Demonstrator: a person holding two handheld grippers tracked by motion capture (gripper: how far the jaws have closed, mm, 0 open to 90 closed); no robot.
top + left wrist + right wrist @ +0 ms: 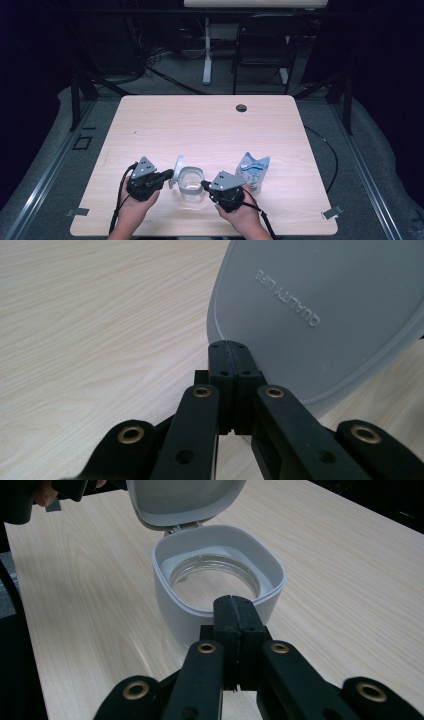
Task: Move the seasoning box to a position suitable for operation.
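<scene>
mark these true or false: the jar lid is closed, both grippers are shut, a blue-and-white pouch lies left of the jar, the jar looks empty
The jar lid is closed: false, it stands swung open on its hinge.
Left gripper and right gripper are both shut: true.
The blue-and-white pouch lies left of the jar: false, in the high view it is to the jar's right.
The jar looks empty: true, nothing shows inside.

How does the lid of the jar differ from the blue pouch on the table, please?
The lid is plain grey, hinged open on the jar; the pouch is blue and white and stands alone. The left gripper is at the lid's edge; the pouch is untouched. Both are upright.
</scene>
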